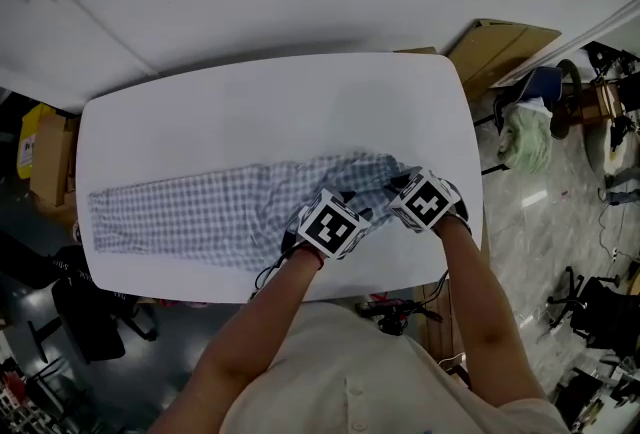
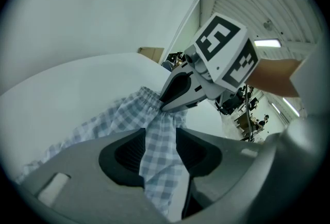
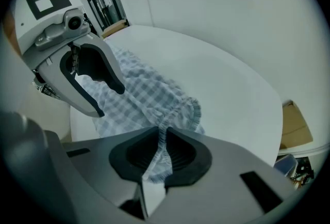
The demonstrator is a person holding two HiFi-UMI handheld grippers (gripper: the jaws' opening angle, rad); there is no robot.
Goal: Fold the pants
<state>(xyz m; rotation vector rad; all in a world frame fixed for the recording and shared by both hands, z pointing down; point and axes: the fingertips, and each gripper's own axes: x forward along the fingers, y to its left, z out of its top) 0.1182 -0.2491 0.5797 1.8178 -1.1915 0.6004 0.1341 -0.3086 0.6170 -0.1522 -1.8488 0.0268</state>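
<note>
Blue-and-white checked pants lie lengthwise across the white table, legs stretching left, waistband bunched at the right. Both grippers sit side by side at that waist end. My left gripper has a broad fold of the checked cloth filling the gap between its pads, shut on it. My right gripper is shut on a thin ridge of the elastic waistband, pinched between its pads. Each gripper shows in the other's view: the right one and the left one, both close over the cloth.
A cardboard box leans beyond the table's far right corner. Yellow and brown boxes stand off the left edge. Chairs and clutter fill the floor to the right. The table's near edge runs just under the wrists.
</note>
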